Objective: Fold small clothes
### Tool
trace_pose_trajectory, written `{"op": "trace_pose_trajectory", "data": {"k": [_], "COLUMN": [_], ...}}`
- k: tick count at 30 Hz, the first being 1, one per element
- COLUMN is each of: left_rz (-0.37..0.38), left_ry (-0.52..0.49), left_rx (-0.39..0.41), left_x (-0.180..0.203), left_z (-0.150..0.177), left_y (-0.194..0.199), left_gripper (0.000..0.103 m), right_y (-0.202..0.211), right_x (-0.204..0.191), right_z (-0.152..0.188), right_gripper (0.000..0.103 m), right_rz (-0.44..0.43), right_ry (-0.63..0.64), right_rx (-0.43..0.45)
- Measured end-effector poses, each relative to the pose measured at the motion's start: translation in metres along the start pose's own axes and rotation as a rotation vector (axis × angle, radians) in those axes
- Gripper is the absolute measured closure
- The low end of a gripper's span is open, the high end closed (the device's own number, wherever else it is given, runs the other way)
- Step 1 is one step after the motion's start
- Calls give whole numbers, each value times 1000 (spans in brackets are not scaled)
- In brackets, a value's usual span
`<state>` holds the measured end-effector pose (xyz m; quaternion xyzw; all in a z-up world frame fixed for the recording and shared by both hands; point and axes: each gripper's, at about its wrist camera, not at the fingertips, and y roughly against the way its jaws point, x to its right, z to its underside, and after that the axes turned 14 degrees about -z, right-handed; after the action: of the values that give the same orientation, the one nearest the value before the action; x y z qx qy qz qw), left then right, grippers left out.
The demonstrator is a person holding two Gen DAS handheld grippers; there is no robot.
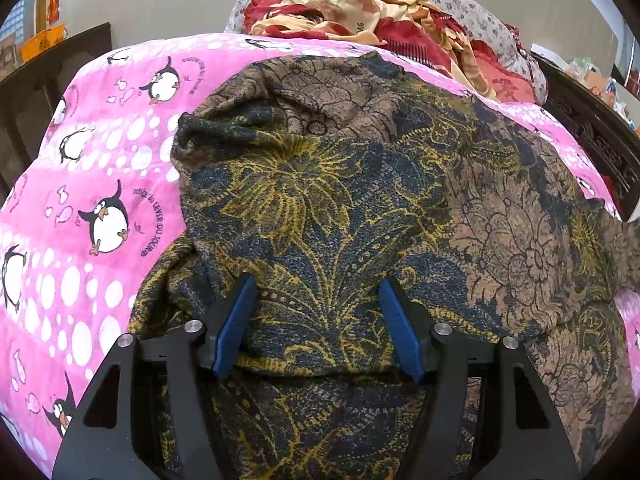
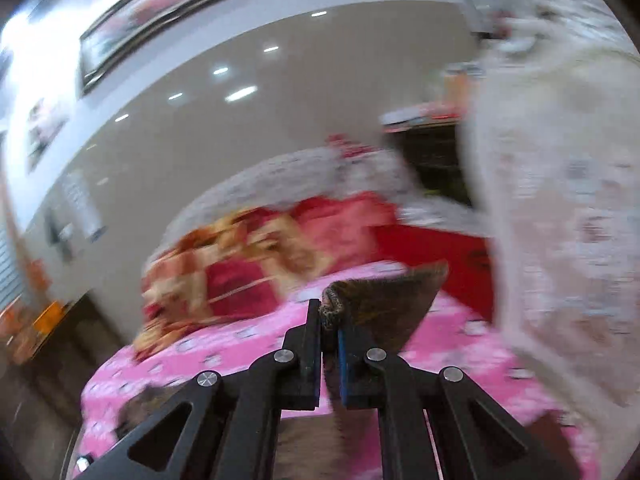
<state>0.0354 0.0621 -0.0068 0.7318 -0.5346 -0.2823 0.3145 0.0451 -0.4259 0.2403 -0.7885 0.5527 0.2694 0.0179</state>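
Note:
A dark knit garment [image 1: 340, 208] with yellow, blue and brown flower patterns lies spread on a pink penguin-print bedspread [image 1: 80, 208]. My left gripper [image 1: 318, 284] is open, its blue pads [image 1: 236, 320] resting over the garment's near part, nothing between them. In the blurred right wrist view my right gripper [image 2: 329, 312] is shut on a bunched edge of the same garment [image 2: 384, 308] and holds it lifted above the pink bedspread [image 2: 240, 344].
A crumpled red and cream blanket [image 1: 360, 12] and a floral pillow [image 1: 480, 16] lie at the bed's far end. Dark wooden furniture [image 1: 592, 136] stands at the right, an orange box [image 1: 40, 42] at the far left. A pale patterned cloth [image 2: 560, 220] hangs at right.

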Motion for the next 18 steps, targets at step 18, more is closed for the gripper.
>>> {"op": "trace_pose_trajectory", "data": {"k": [18], "left_rz": [270], "left_ry": [-32], "left_rx": [21], "left_x": [16], "left_z": [-33], "left_y": [44], "left_gripper": [32], "right_y": [-199], "right_x": [-183], "right_z": [292], "right_gripper": [70], "right_rz": [-225], "right_ry": [282], "right_rx": [-618]}}
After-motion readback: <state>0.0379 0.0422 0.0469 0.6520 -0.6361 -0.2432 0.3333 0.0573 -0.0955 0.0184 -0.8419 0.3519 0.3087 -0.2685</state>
